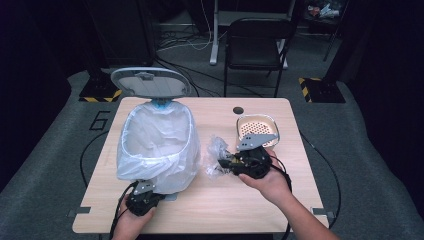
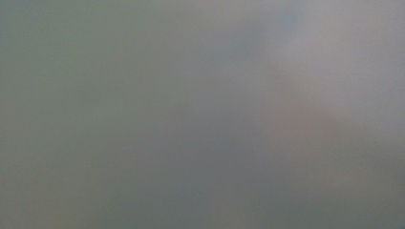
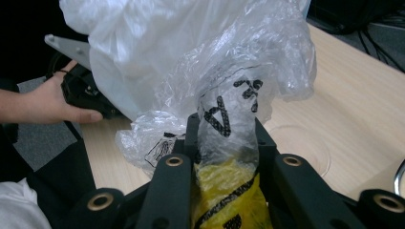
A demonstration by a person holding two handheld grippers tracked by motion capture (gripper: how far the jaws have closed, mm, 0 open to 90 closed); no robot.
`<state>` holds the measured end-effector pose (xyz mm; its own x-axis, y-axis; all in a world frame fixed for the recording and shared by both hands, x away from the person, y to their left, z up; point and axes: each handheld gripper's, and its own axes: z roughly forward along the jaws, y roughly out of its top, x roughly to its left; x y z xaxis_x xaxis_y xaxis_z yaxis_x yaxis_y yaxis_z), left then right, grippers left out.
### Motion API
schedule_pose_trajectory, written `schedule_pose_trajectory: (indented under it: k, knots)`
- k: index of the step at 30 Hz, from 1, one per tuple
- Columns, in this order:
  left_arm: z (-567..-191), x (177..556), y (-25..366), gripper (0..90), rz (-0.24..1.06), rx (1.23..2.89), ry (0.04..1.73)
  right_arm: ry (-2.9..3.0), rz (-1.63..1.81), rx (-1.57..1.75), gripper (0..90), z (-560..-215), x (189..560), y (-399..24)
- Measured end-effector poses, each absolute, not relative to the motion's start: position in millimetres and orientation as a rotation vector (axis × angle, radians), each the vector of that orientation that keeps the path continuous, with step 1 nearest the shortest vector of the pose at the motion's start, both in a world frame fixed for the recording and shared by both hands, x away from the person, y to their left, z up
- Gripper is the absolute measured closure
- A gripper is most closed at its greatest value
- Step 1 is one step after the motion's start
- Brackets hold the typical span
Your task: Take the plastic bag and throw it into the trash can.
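Note:
A small bin lined with a white plastic liner [image 1: 157,142] stands on the left of the wooden table [image 1: 240,205], its grey lid [image 1: 150,82] tipped up at the back. My right gripper [image 1: 222,164] is shut on a crumpled clear plastic bag [image 1: 215,155], lifted just right of the bin. In the right gripper view the bag [image 3: 239,95] shows black print and a yellow part [image 3: 224,191] between the jaws of the right gripper [image 3: 224,129]. My left gripper [image 1: 142,192] is pressed against the liner's near side, jaw tips hidden in its folds. It shows far off as the left gripper [image 3: 83,93], behind the liner [image 3: 143,43].
A small perforated basket [image 1: 240,132] with a metal rim sits at the table's back right, just beyond my right hand. A round cable hole [image 1: 238,110] lies behind it. A black chair [image 1: 257,45] stands past the far edge.

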<state>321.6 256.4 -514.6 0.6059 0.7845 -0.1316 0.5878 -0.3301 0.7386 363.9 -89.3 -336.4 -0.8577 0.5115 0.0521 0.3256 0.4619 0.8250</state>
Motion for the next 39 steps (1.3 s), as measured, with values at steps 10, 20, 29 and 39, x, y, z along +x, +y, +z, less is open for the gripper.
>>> schedule_pose_trajectory:
  k: [10,20,29,39]
  knots:
    - [-514.6,321.6,256.3,90.0,0.318,2.045,1.084,2.505,1.410,0.675,75.9,-306.8,371.6,-76.3]
    - [-514.6,321.7,256.5,90.0,0.318,2.046,1.082,2.490,1.453,0.623,75.7,-285.9,380.1,-58.5]
    - [-514.8,321.7,256.4,90.0,0.318,2.043,1.083,2.515,1.437,0.538,75.6,-268.4,387.3,-33.2]
    - [-514.7,321.7,256.6,90.0,0.314,2.042,1.085,2.516,1.451,0.480,75.6,-255.7,394.6,-5.8]
